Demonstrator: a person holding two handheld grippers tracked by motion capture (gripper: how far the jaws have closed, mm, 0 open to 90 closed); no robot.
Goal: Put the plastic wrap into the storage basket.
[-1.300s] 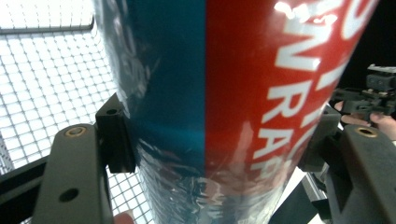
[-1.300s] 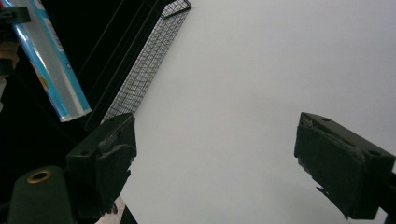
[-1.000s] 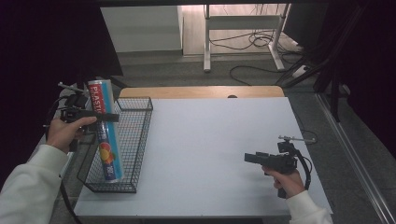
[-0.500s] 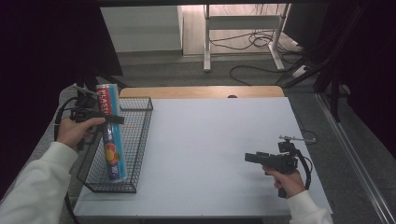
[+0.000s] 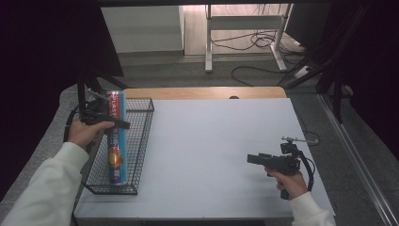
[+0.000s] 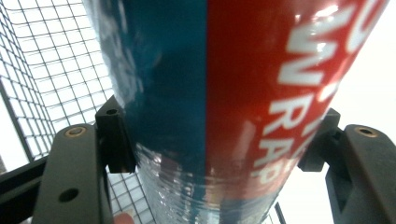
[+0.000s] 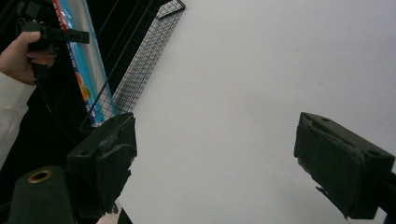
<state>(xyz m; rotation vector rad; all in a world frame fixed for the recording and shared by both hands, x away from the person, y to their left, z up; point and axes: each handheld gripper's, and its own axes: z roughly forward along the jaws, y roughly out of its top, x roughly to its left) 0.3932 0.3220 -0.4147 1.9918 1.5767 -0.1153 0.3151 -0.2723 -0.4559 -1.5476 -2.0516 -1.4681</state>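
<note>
— Two pads of the left gripper (image 6: 210, 154) are seen pressed on the plastic wrap roll (image 6: 224, 93); is the roll clamped between the jaws?

— It is gripped at both sides near its upper end; its lower end is set inside the wire basket (image 5: 141, 141), below and beyond the jaws.

— And the right gripper (image 7: 219, 158)?

— Its jaws are spread wide; nothing is held between them; bare white table (image 7: 243, 84) is seen beyond, the basket far off past one jaw.
</note>
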